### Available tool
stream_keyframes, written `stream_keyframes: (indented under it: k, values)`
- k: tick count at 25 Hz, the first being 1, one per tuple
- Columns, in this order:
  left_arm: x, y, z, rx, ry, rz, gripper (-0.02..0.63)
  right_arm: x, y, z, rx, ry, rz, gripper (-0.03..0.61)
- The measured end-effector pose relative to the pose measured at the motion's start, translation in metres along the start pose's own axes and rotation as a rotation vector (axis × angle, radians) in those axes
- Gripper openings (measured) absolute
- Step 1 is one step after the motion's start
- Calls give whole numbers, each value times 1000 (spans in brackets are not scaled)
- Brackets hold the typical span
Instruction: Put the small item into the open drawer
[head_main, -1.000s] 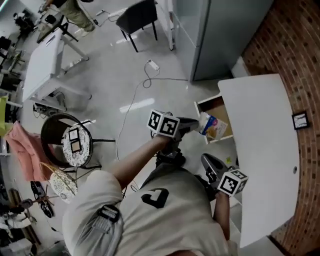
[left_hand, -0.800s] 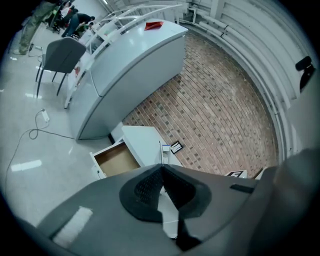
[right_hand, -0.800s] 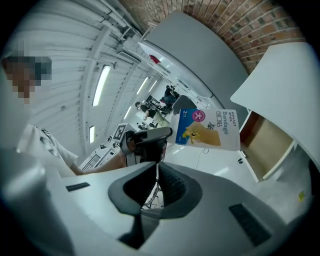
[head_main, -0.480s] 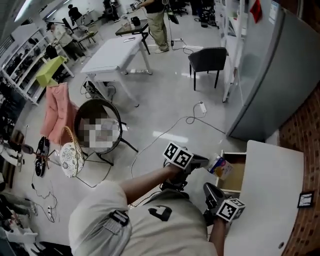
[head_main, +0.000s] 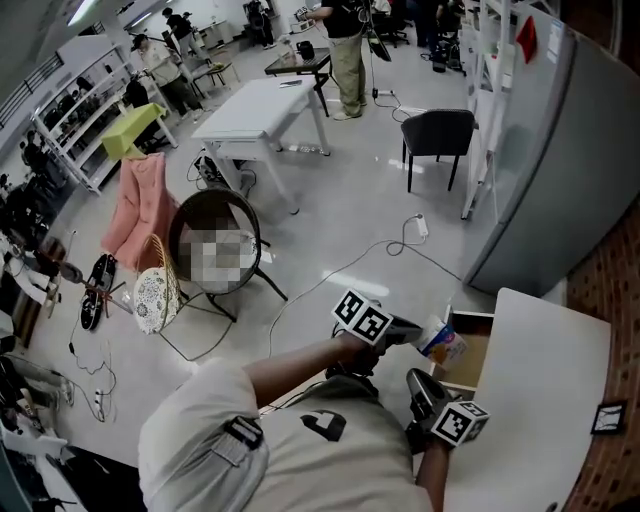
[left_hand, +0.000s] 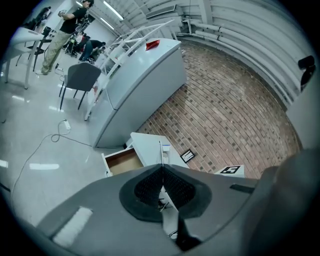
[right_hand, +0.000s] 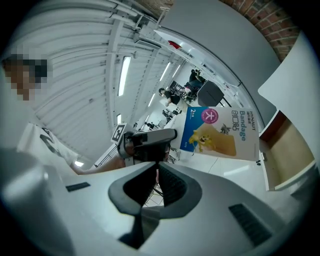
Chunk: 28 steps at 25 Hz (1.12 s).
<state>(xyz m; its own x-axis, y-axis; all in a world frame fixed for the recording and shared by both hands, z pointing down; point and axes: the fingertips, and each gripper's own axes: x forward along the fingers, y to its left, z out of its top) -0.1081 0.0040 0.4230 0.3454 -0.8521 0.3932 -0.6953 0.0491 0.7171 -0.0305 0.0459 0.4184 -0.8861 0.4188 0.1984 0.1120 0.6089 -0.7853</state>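
The small item is a flat blue and yellow bandage pack (head_main: 443, 343) (right_hand: 220, 132). My left gripper (head_main: 415, 332) (left_hand: 161, 167) is shut on it and holds it at the front left edge of the open drawer (head_main: 470, 360). In the left gripper view the pack shows only as a thin edge between the pads. The drawer (left_hand: 122, 161) (right_hand: 287, 150) has a bare brown bottom and sticks out of a white cabinet (head_main: 540, 400). My right gripper (head_main: 413, 380) (right_hand: 156, 167) is shut with nothing in it, just below the left one and beside the cabinet.
A small black framed card (head_main: 608, 418) lies on the cabinet top. A tall grey unit (head_main: 560, 150) stands behind the drawer against a brick wall. On the floor are a cable (head_main: 400, 250), a black chair (head_main: 440, 135), a round chair (head_main: 215, 250) and a white table (head_main: 265, 110).
The head view has swung up from the floor toward the room. My left gripper keeps the pack by the drawer, and the right gripper stays close below it.
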Motion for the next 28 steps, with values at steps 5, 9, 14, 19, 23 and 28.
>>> stream_keyframes:
  k: [5, 9, 14, 19, 23, 28]
  values:
    - [5, -17, -4, 36, 25, -7, 3, -14, 2, -5, 21, -12, -8, 14]
    - [14, -3, 6, 34, 19, -7, 3, -6, -10, 7, 2, 3, -1, 14]
    - [15, 11, 13, 35, 17, -29, 3, 3, -23, 13, 3, 11, -34, 14]
    - [9, 44, 29, 22, 33, -86, 3, 34, -38, 28, -21, -5, -91, 14]
    - [-11, 93, 69, 15, 17, -84, 3, 88, -41, 55, -40, 6, -80, 14]
    - [9, 130, 96, -26, 70, -154, 3, 93, -71, 74, 21, -31, -252, 14]
